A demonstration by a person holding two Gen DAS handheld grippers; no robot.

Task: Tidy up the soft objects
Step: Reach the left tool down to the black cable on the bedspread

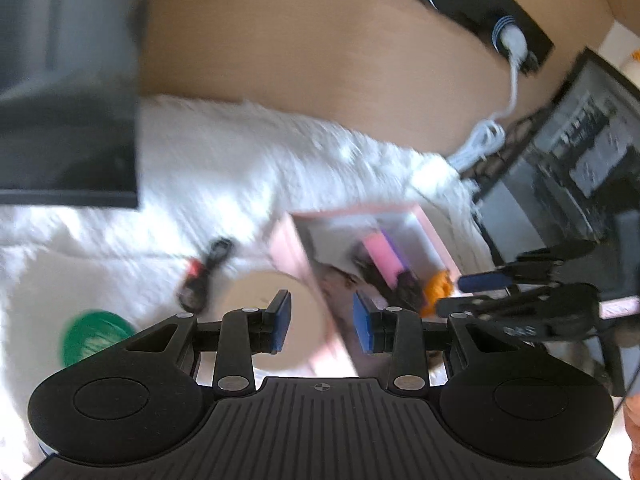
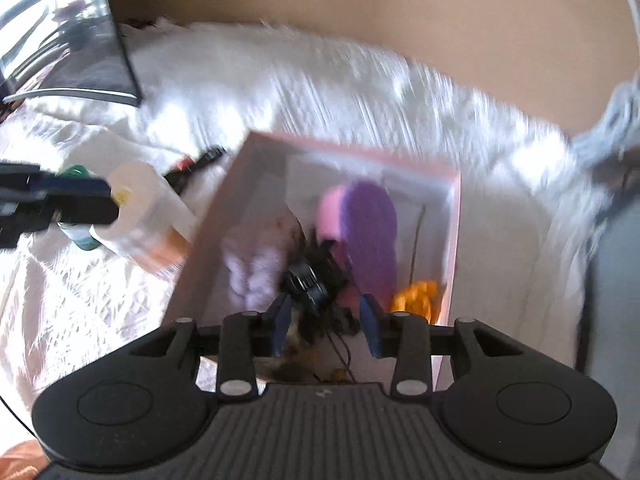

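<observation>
Roughly, you look well into the sorting: going left to right, a green ribbed round thing and a small black-and-red item lie loose on the shaggy white rug, so some gathering seems left, though blur hides what they are. Your left gripper hangs released, jaws apart with nothing between them, over a beige disc just beside the pink box. That box, stiff and card-like with a pale lining, already holds a pale fluffy tuft, a dark tangled bundle, smooth pink and purple spongy ovals and a knobbly orange piece. Your right gripper is spread wide over the dark bundle; whether the pads touch it I cannot tell.
</observation>
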